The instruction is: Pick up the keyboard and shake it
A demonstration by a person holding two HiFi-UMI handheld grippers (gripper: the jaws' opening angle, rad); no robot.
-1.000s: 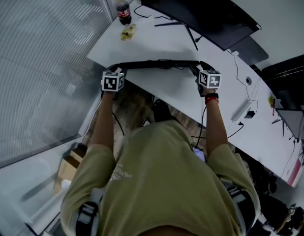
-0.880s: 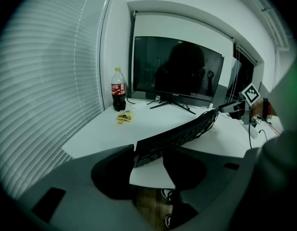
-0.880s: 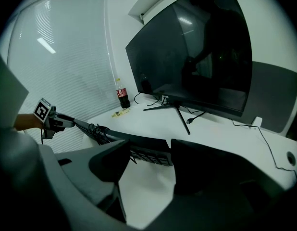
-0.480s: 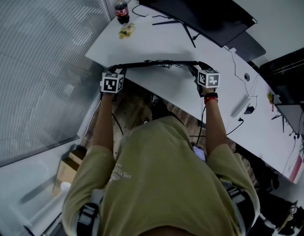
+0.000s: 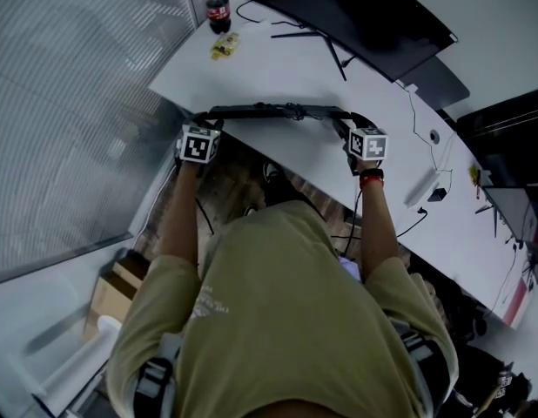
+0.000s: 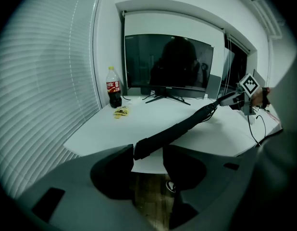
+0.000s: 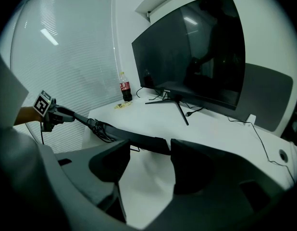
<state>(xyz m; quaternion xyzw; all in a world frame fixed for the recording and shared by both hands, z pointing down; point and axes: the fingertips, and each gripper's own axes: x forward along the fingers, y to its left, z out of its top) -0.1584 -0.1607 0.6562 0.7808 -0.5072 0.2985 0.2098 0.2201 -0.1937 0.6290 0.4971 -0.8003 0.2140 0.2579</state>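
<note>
A long black keyboard (image 5: pixel 269 110) hangs edge-on just above the near edge of the white desk (image 5: pixel 278 68), with a cable bundled at its middle. My left gripper (image 5: pixel 205 124) is shut on its left end and my right gripper (image 5: pixel 352 127) on its right end. In the left gripper view the keyboard (image 6: pixel 177 129) runs away from the left gripper (image 6: pixel 148 153), its near end pinched between the jaws. In the right gripper view the keyboard (image 7: pixel 134 138) ends between the jaws of the right gripper (image 7: pixel 149 153), and the far end reaches the other gripper's marker cube (image 7: pixel 42 103).
A curved dark monitor (image 5: pixel 356 16) stands at the back of the desk. At the far corner are a cola bottle (image 5: pixel 218 11) and a yellow packet (image 5: pixel 223 46). Window blinds (image 5: pixel 69 103) line the left. Cables and a white adapter (image 5: pixel 426 194) lie at right. A cardboard box (image 5: pixel 112 290) sits on the floor.
Both grippers keep their hold on the keyboard's ends. The keyboard has shifted only slightly against the desk, and the head view has moved a little.
</note>
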